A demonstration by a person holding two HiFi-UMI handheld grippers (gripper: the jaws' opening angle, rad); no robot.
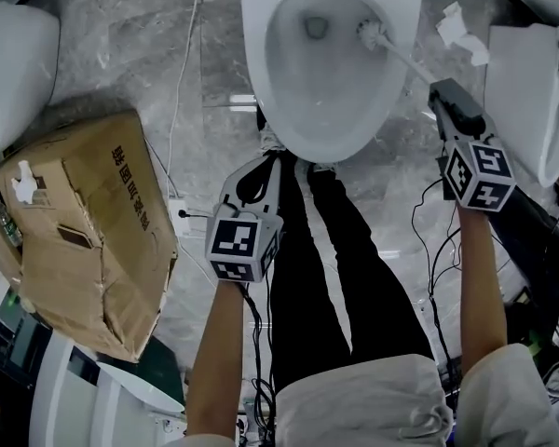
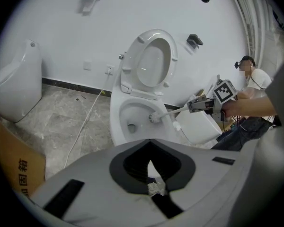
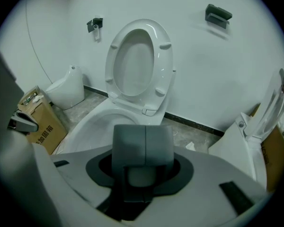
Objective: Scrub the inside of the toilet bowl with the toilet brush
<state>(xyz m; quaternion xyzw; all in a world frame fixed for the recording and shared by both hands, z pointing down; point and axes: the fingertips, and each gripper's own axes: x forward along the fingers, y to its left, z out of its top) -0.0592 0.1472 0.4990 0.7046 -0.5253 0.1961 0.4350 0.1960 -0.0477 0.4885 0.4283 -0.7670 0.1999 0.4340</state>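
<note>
The white toilet bowl (image 1: 261,73) stands open at the top of the head view, with its seat raised (image 2: 151,60). The toilet brush's head (image 1: 369,33) rests inside the bowl against the right wall, above the drain. Its white handle (image 1: 405,59) slants down to my right gripper (image 1: 438,91), which is shut on the handle's end. The left gripper view shows the same brush head (image 2: 155,117) in the bowl and the right gripper (image 2: 203,104) beside the rim. My left gripper (image 1: 261,147) hangs in front of the bowl's near edge, shut and holding nothing.
A battered cardboard box (image 1: 84,222) sits on the marble floor at the left, beside a white urinal (image 1: 9,63). Another white toilet (image 1: 531,91) stands close on the right. A white cord (image 1: 182,82) and dark cables (image 1: 429,240) cross the floor. My legs in black trousers (image 1: 335,250) are below the bowl.
</note>
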